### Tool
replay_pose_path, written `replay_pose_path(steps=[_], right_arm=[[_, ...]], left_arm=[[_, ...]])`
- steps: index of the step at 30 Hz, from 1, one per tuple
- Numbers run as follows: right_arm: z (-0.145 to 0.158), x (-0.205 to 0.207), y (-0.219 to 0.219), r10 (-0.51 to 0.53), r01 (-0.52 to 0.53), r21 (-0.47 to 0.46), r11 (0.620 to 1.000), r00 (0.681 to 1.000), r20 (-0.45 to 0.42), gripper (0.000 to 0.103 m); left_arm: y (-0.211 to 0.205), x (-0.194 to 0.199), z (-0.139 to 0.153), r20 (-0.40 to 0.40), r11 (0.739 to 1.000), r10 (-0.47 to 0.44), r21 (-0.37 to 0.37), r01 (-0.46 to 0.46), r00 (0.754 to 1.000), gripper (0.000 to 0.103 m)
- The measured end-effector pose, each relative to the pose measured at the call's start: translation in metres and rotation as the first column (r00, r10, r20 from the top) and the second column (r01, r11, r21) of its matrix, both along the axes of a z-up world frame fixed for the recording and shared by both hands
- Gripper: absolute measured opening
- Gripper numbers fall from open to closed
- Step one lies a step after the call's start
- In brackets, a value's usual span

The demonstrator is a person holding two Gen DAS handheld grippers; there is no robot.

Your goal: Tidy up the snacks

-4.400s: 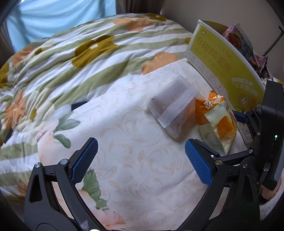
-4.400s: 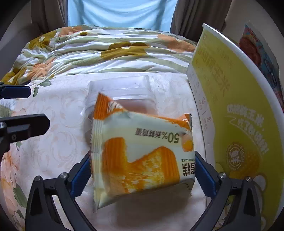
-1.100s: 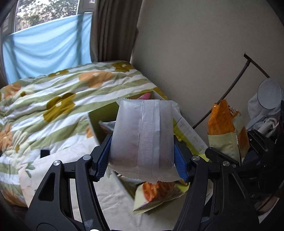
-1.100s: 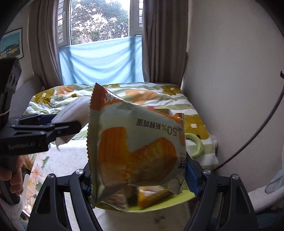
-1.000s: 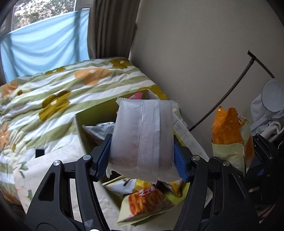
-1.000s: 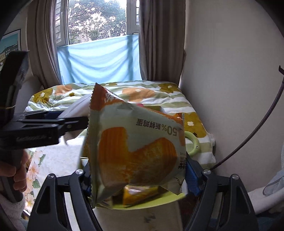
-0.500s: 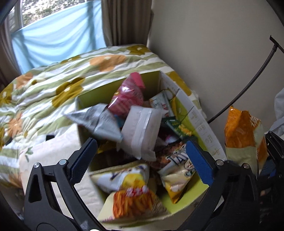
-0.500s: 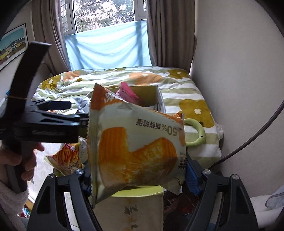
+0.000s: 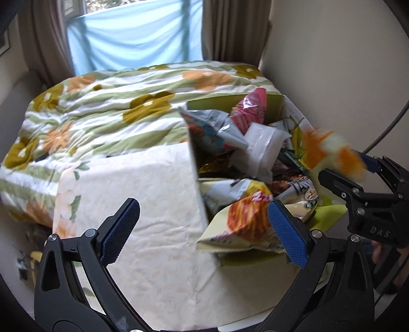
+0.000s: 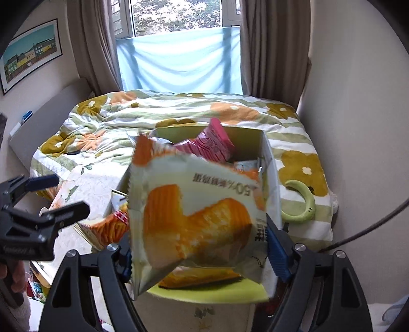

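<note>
Black plastic left gripper [image 9: 202,224] and right gripper [image 10: 199,252]: triangular cut-outs, silver screws, blue dimpled pads [image 9: 286,229]; pale lettering on one frame.

A home bedroom: a bed under a floral green-striped quilt [image 10: 179,115] fills the middle, brown curtains [image 10: 271,48] and a window [image 10: 176,15] stand at 12 o'clock, and a framed townscape picture [image 10: 30,53] hangs at 10 o'clock.
</note>
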State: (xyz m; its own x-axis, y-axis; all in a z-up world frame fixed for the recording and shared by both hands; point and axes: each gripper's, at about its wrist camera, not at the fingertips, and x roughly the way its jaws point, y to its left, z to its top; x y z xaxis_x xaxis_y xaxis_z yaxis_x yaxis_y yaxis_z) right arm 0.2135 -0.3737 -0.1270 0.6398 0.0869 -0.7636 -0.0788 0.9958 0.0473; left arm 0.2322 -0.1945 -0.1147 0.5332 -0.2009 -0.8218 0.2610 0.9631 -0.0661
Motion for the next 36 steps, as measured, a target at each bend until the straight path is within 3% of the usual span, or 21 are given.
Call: replay_pose_path(steps=[1, 3, 11, 16, 22, 27, 31, 36], right_arm=[[-0.001, 0.000, 0.003, -0.001, 0.001, -0.005, 1.000, 1.000, 0.003, 0.096], [-0.001, -0.005, 0.005, -0.003, 0.003, 0.013, 1.000, 1.000, -0.013, 0.102], [0.000, -0.049, 0.013, -0.087, 0.088, 0.039, 0.995, 0.996, -0.007, 0.102], [0.016, -0.073, 0.029, -0.108, 0.107, 0.027, 0.994, 0.994, 0.024, 0.102], [0.051, -0.108, 0.055, -0.119, 0.116, 0.039, 0.993, 0.988, 0.099, 0.102], [0.080, -0.140, 0.077, -0.126, 0.123, 0.030, 0.992, 0.978, 0.167, 0.102], [0.095, -0.160, 0.090, -0.128, 0.124, 0.037, 0.992, 0.971, 0.201, 0.102], [0.102, -0.174, 0.102, -0.139, 0.133, 0.039, 0.990, 0.964, 0.225, 0.102]], left_arm=[[0.005, -0.004, 0.001, 0.001, 1.000, 0.007, 0.000, -0.007, 1.000, 0.100], [0.016, -0.014, 0.001, 0.004, 1.000, 0.020, 0.004, -0.020, 1.000, 0.100], [0.051, -0.050, -0.001, 0.008, 1.000, 0.029, -0.003, -0.029, 1.000, 0.100], [0.072, -0.077, 0.016, 0.040, 0.999, 0.036, -0.021, -0.036, 0.999, 0.100], [0.101, -0.114, 0.056, 0.143, 0.997, 0.071, -0.032, -0.067, 0.987, 0.100], [0.128, -0.155, 0.092, 0.266, 0.990, 0.136, -0.065, -0.123, 0.954, 0.102], [0.141, -0.182, 0.108, 0.334, 0.989, 0.146, -0.052, -0.137, 0.931, 0.102], [0.150, -0.200, 0.113, 0.364, 0.988, 0.152, -0.044, -0.146, 0.919, 0.102]])
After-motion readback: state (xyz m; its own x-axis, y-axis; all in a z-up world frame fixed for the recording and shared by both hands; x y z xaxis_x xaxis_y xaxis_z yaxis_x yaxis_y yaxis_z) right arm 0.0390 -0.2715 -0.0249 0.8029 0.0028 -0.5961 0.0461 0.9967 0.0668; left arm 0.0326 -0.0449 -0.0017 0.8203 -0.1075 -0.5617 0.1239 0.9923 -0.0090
